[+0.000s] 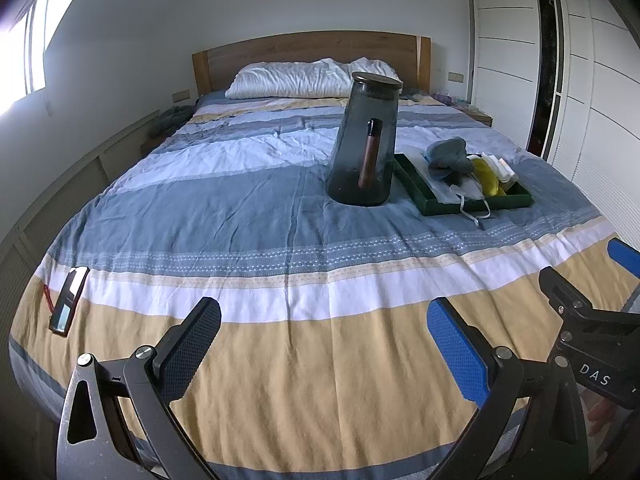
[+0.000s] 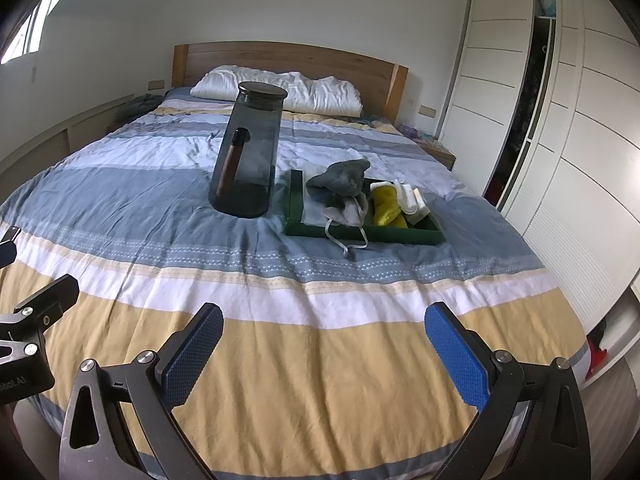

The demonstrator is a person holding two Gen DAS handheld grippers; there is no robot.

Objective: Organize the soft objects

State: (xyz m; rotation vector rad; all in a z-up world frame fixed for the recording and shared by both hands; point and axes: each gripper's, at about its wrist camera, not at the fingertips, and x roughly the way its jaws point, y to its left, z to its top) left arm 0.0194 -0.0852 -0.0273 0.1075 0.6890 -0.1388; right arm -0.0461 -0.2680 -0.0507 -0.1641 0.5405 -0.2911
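Both tongs are hanging over the foot of the bed, released and empty: the left tongs and the right tongs are each showing their two pads spread wide with nothing between them. The soft things are lying well ahead, piled in a green tray on the blue stripe of the quilt: a grey cloth on top, a face mask sagging over the near rim with its loop trailing onto the quilt, a yellow cloth, and white folded pieces at the far right end.

The main hazard is standing just left of the tray: a tall dark jug with a lid, resting on the soft quilt and appearing to lean, though the fisheye may be exaggerating that. It is probably tipping easily on such a yielding surface, so a reach that is pressing the mattress down nearby, or an elbow of the left tongs sweeping past, is likely to topple it.

The pile itself is inviting a second mistake: a pinch on the grey cloth may be catching the mask beneath, and the trailing loop may be snagging on the rim and dragging the tray. A phone is lying near the left edge of the bed, where a tugged quilt could be sliding it off.
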